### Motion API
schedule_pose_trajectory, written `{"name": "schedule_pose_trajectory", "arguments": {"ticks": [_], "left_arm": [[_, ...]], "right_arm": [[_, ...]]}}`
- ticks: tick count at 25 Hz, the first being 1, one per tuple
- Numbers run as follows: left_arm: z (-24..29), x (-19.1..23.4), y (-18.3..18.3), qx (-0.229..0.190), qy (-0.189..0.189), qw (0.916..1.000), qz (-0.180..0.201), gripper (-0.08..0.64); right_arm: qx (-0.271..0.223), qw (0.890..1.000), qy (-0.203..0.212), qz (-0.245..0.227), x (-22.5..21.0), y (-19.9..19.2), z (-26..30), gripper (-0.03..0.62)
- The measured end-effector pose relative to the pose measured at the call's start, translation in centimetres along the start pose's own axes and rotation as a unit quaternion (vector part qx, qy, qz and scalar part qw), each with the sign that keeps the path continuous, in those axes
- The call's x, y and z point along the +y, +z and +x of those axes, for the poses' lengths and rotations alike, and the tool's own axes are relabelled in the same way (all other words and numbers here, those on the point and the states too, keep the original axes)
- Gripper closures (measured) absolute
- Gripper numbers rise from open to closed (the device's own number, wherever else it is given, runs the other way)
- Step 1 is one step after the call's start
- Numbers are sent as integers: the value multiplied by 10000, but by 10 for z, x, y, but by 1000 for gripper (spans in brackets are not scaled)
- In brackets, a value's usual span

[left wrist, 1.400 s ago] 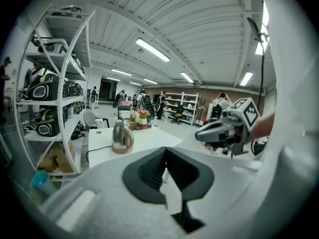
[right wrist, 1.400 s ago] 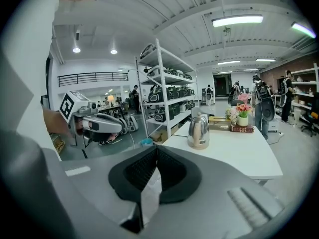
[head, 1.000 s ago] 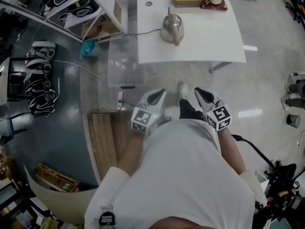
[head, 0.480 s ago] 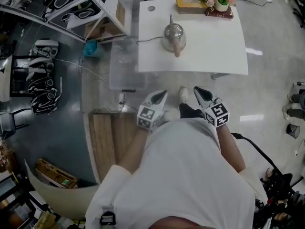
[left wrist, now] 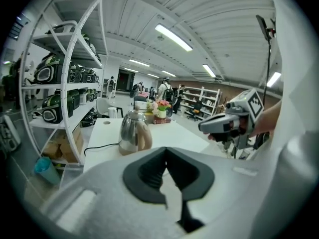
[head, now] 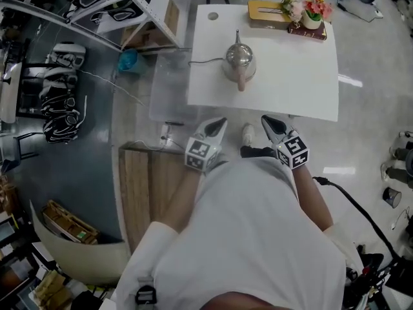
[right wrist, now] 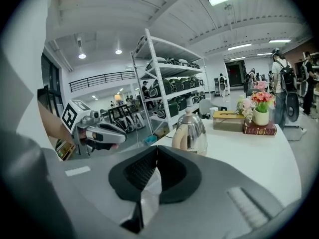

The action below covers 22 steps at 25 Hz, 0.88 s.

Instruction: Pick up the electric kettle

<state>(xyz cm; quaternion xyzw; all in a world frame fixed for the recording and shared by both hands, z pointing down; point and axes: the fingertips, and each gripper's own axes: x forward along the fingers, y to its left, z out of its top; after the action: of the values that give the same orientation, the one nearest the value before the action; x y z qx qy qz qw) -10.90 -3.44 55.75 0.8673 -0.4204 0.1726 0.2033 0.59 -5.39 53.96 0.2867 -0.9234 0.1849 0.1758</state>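
Observation:
The electric kettle [head: 239, 60] is polished steel with a tan handle and stands on the white table [head: 290, 76]; its cord [head: 203, 62] runs off the left edge. It also shows in the left gripper view, the kettle [left wrist: 132, 133], and in the right gripper view, the kettle [right wrist: 190, 132]. My left gripper [head: 218, 124] and right gripper [head: 266, 121] hang side by side short of the table's near edge, well clear of the kettle. Both are shut with nothing held: left gripper [left wrist: 166, 152], right gripper [right wrist: 157, 149].
At the table's far edge are a wooden box [head: 268, 10], a flower pot [head: 313, 11] and a book. Left of the table stand a clear plastic bin [head: 169, 86], a white shelf rack [head: 129, 5] and a teal cup [head: 128, 60]. A wooden pallet [head: 145, 186] lies at my left.
The person has stepped toward the table: the table and kettle sit nearer and lower in the head view. Both grippers moved forward with the body and stayed shut.

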Motion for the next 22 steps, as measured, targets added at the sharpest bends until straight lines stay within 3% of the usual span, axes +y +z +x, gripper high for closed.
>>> {"name": "schedule_pose_trajectory", "arguments": {"ticks": [13,22], "left_arm": [[40,26,30,-90,585,9981,-145,557],[38,42,28,72,646,9978,-135,557]], "right_arm": [[221,9969,693,-303,-43,8,30,588],[397,9960,761,-248,-56,9,45,580]]}}
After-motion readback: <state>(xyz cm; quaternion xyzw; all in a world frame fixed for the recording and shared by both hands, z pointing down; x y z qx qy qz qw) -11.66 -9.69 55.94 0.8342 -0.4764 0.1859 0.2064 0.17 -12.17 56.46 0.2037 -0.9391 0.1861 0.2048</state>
